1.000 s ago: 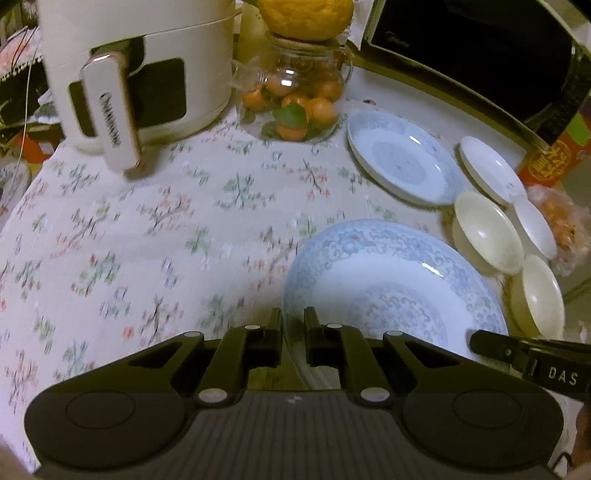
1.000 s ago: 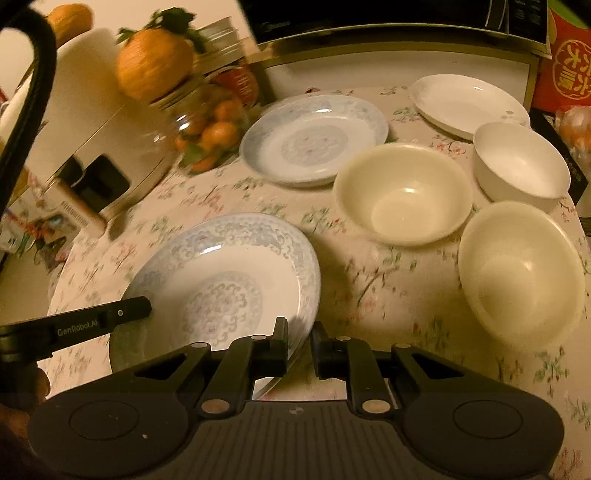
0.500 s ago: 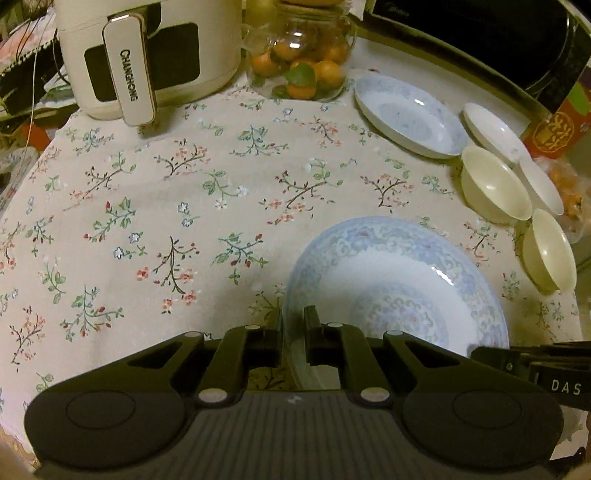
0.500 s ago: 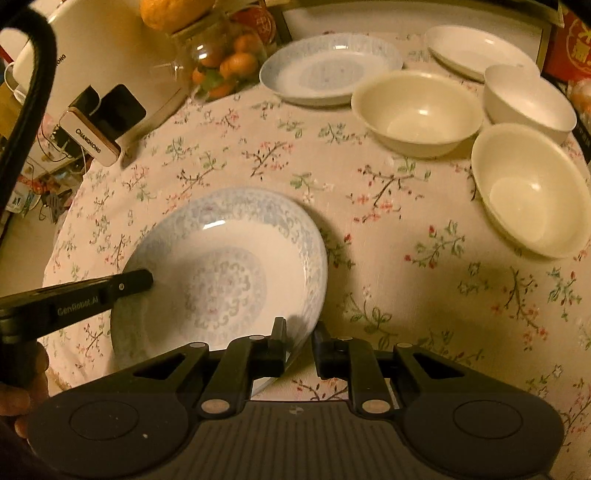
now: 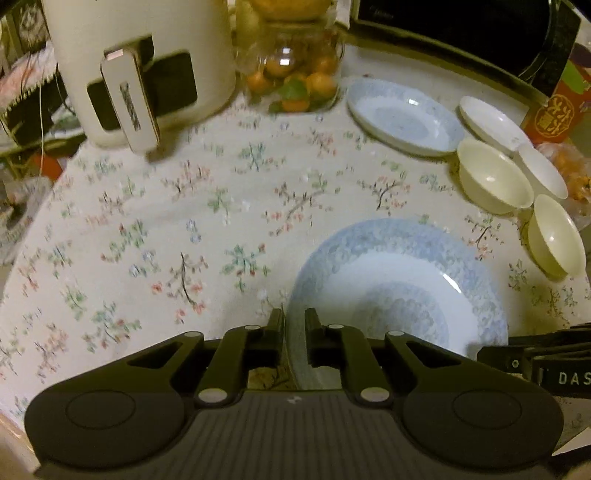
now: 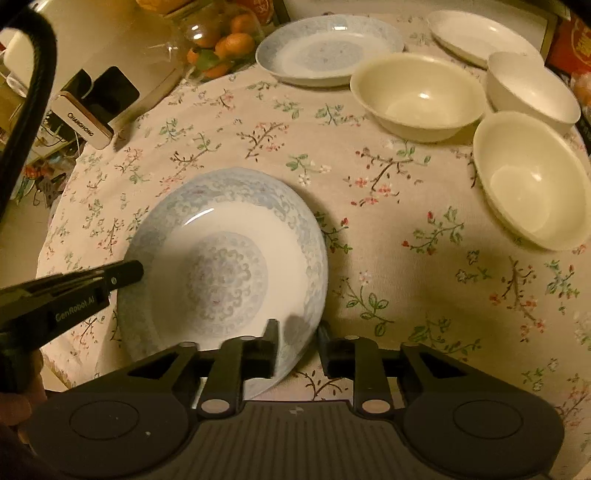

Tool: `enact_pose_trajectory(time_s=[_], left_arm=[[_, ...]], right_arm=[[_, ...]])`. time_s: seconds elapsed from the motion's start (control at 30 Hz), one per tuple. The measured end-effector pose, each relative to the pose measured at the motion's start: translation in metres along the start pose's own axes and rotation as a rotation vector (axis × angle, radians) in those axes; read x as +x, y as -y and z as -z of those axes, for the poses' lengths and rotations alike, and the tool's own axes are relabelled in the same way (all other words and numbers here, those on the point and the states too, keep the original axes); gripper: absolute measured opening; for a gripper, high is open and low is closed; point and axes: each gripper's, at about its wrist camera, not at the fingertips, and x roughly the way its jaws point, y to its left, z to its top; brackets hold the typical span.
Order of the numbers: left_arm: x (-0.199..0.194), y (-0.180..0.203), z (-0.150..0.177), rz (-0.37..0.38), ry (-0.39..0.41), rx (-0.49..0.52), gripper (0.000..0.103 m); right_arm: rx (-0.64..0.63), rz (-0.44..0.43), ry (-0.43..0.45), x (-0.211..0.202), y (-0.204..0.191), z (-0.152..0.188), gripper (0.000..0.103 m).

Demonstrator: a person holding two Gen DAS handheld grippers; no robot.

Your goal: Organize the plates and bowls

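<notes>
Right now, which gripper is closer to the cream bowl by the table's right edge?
Right. The right gripper straddles the blue plate's rim on the side facing the cream bowl, jaws opening. The left gripper holds the plate's opposite rim.

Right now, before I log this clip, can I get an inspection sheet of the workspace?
Surface: floral tablecloth, flat, covering the table.
Job's things: large blue-patterned plate near the front edge; smaller blue plate and white plate at the back; two cream bowls and a white bowl, all upright and unstacked.
Clutter: white appliance, glass jar of small oranges, red box.
Grippers: left gripper shut on the large plate's rim; right gripper opening, the opposite rim between its jaws.
Cables: black cable at the right view's left edge.
Surroundings: dark appliance behind the table.
</notes>
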Motion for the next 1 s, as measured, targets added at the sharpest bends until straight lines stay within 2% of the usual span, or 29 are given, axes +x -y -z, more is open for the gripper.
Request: enact_pose_trajectory(time_s=[0.17, 0.23, 0.3, 0.4, 0.47, 0.53, 0.67, 0.77, 0.83, 1.0], left_arm=[[-0.01, 0.0, -0.011, -0.032, 0.039, 0.011, 0.016], [-0.016, 0.0, -0.018, -0.039, 0.071, 0.013, 0.02], [-0.021, 0.002, -0.025, -0.058, 0.105, 0.017, 0.021], [-0.027, 0.004, -0.038, -0.076, 0.154, 0.011, 0.021], [-0.028, 0.006, -0.046, -0.076, 0.17, 0.008, 0.025], [-0.028, 0.009, -0.054, -0.077, 0.186, 0.005, 0.035], [-0.024, 0.019, -0.072, -0.065, 0.218, 0.006, 0.042], [-0.023, 0.029, -0.082, -0.064, 0.25, 0.011, 0.057], [-0.019, 0.036, -0.092, -0.075, 0.272, 0.015, 0.074], [-0.008, 0.044, -0.108, -0.076, 0.265, -0.026, 0.078]], right_arm=[[-0.043, 0.017, 0.064, -0.021, 0.0, -0.002, 0.045], [-0.057, 0.011, 0.102, -0.033, 0.002, -0.003, 0.054], [-0.068, 0.014, 0.156, -0.044, 0.005, -0.008, 0.065], [-0.105, 0.07, 0.252, -0.056, 0.007, -0.016, 0.072], [-0.126, 0.119, 0.312, -0.062, 0.008, -0.021, 0.073], [-0.133, 0.143, 0.353, -0.063, 0.012, -0.026, 0.074], [-0.126, 0.153, 0.414, -0.065, 0.019, -0.037, 0.074], [-0.127, 0.17, 0.46, -0.066, 0.019, -0.046, 0.074], [-0.128, 0.187, 0.488, -0.067, 0.019, -0.051, 0.074], [-0.079, 0.2, 0.529, -0.064, 0.027, -0.069, 0.069]])
